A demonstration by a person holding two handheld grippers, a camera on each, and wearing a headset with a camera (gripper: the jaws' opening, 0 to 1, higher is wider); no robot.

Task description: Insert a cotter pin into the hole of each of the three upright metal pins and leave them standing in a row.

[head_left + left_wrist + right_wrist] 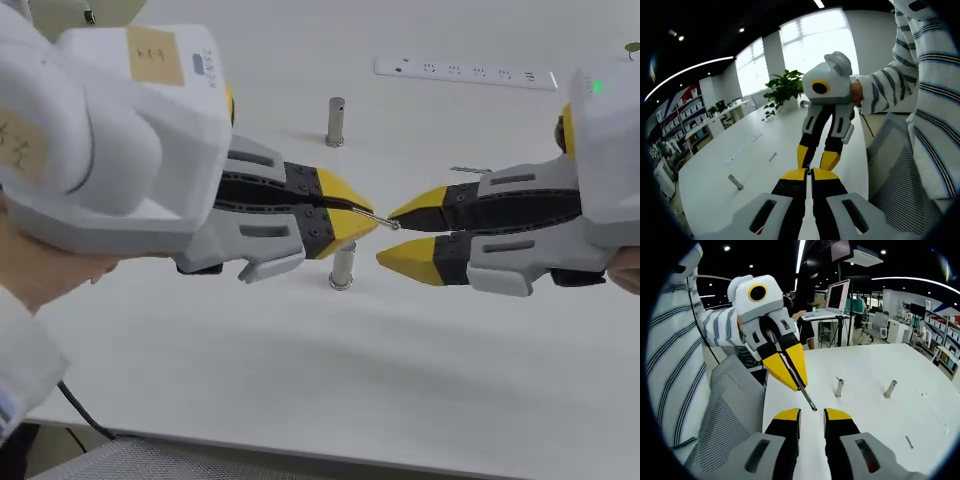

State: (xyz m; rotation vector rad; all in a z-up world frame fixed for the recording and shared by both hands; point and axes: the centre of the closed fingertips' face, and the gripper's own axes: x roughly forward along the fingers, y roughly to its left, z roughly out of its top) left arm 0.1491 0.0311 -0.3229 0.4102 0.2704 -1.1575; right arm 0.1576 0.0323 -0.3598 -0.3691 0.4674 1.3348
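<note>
Left gripper is pinched tight on a cotter pin, with the tip poking right at the right gripper, whose jaws are spread. A metal pin stands just below them, nearer to me. A second metal pin stands farther back, and a spare cotter lies off to the right.

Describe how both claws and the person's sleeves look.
The left claw and right claw match: bulky white-grey housings, black ribbed fingers, pointed yellow tips. The left housing carries tan labels; the right shows a green light. A black cable hangs by the left arm. The sleeves are white with dark stripes.
</note>
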